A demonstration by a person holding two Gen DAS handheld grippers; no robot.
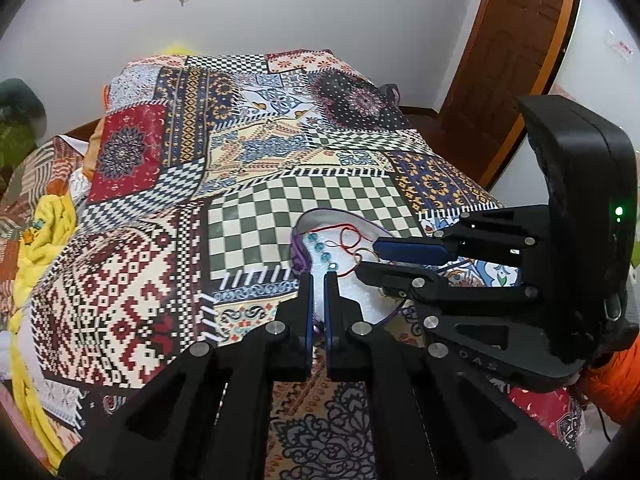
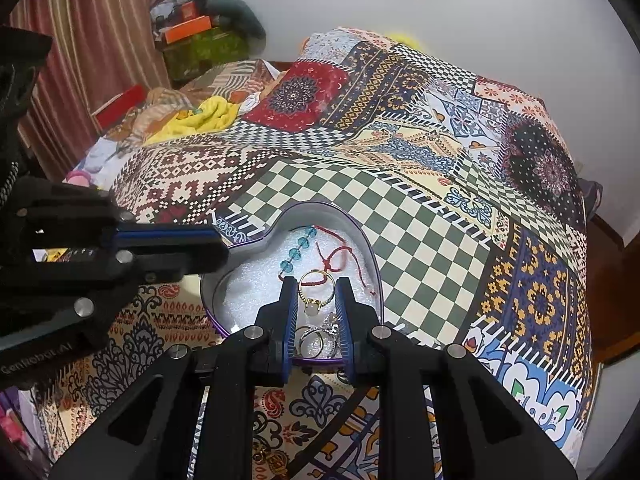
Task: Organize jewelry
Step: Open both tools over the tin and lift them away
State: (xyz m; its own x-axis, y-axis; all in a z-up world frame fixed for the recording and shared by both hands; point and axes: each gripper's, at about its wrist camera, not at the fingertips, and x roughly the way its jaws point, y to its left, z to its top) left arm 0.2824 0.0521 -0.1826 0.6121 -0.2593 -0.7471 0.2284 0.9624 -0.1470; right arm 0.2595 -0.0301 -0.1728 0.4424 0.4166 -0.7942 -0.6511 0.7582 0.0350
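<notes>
While both grippers hang over the heart-shaped tin (image 2: 294, 216) on the quilt (image 2: 420, 240), the left gripper (image 1: 319, 276) has its fingers nearly pressed together, holding nothing visible. The right gripper (image 2: 317, 284) shows a narrow gap; a gold ring (image 2: 317, 280) lies between its tips, contact not determinable. Lettering on the left gripper is partly legible: "Gen…AI". A blue bead strand (image 2: 298, 248) runs diagonally beside a red cord (image 2: 336, 260). Silver rings (image 2: 316, 338) sit at the tin's near edge.

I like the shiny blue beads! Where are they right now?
The blue beads lie inside the heart-shaped box on the bed, on its white lining beside the red string, just beyond the gold ring in the right wrist view.
</notes>
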